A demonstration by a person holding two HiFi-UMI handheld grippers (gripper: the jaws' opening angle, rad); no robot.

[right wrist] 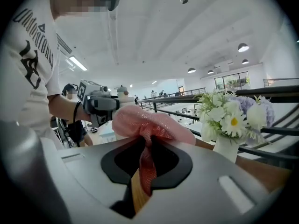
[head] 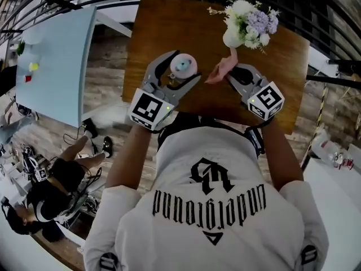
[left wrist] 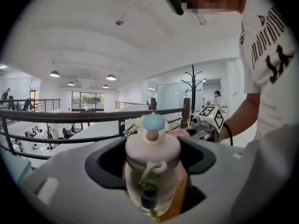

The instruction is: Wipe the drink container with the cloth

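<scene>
**Bottle clamped, cloth pinched, wipe not yet begun**

The left gripper [head: 184, 68] has its jaws closed against the two sides of the drink container, a pale pink and white plastic bottle with a round blue knob on its lid [left wrist: 154, 171]; it sits over the brown wooden table [head: 163, 27], close to the near edge and left of the middle; whether its base rests on the wood I cannot tell. The right gripper [head: 230, 72] has its jaws pressed together on a pink, loosely bunched woven cloth [right wrist: 149, 122], most of which billows out past the tips; it hangs just beside the bottle on the right, and no contact shows between them. A white vase of white and lilac flowers [head: 246, 24] stands toward the far right corner, near the cloth hand.

The step in hand looks to be bringing cloth to bottle; to do it well, the left grip should hold firm so the bottle neither turns nor tips under the rubbing; the loose bulge of cloth, not the hard jaw tips, should meet the plastic; strokes along the exposed right side and around the lid reach what the left jaws leave uncovered; the clamped flanks would need a re-grip or a turn of the bottle; sweeps toward the far right corner risk catching the flowers, so short strokes seem safer.
</scene>
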